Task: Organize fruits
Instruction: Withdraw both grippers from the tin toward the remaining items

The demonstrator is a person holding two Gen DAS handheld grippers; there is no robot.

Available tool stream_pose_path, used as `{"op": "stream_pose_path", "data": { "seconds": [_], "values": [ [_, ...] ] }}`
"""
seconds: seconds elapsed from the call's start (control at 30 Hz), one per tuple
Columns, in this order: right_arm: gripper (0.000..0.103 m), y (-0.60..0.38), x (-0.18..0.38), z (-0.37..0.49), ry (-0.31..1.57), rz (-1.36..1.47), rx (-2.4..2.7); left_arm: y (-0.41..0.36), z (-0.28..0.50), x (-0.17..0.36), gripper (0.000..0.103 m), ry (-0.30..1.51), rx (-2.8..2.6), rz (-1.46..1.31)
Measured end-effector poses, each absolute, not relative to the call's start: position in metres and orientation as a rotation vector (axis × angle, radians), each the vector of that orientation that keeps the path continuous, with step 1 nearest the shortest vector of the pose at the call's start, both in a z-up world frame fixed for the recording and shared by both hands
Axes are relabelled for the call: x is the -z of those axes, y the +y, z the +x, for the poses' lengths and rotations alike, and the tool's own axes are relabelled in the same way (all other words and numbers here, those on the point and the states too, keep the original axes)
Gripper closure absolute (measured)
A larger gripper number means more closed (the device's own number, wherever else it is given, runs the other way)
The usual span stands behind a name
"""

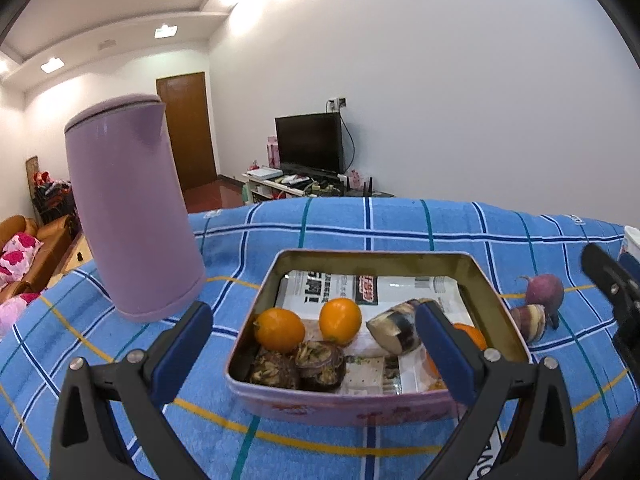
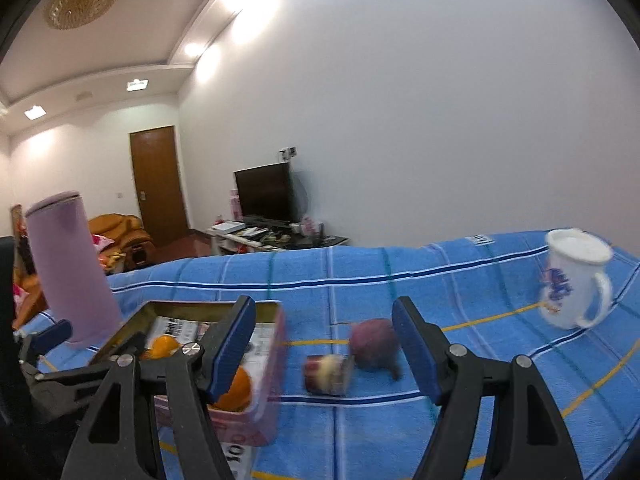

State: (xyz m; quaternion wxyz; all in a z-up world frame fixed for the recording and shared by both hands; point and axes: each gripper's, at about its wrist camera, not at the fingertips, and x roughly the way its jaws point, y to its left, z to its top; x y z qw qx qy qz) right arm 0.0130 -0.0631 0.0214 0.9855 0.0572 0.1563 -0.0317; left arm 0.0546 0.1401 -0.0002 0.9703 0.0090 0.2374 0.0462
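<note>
A pink metal tin (image 1: 344, 404) lined with newspaper holds oranges (image 1: 279, 330), a cut purple-skinned piece (image 1: 396, 330) and two dark brown pieces (image 1: 296, 366). My left gripper (image 1: 316, 346) is open and empty, hovering over the tin's front. Right of the tin, on the blue checked cloth, lie a purple round root (image 2: 374, 342) and a cut piece (image 2: 328, 374). They also show in the left wrist view (image 1: 544, 290). My right gripper (image 2: 324, 344) is open and empty, above and in front of these two. The tin's right side shows in the right wrist view (image 2: 276, 356).
A tall lilac kettle (image 1: 134, 216) stands left of the tin; it also shows in the right wrist view (image 2: 70, 268). A white mug (image 2: 572, 284) stands at the far right. The blue cloth (image 1: 360, 224) covers the table. A TV (image 1: 310, 142) is beyond.
</note>
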Motion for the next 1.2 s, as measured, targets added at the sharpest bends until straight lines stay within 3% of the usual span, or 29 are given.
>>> {"op": "stream_pose_path", "data": {
  "seconds": [1.2],
  "values": [
    [0.031,-0.162,-0.021,-0.065,0.371,0.150,0.190,0.082,0.001,0.000,0.000,0.507,0.022,0.094]
  ]
}}
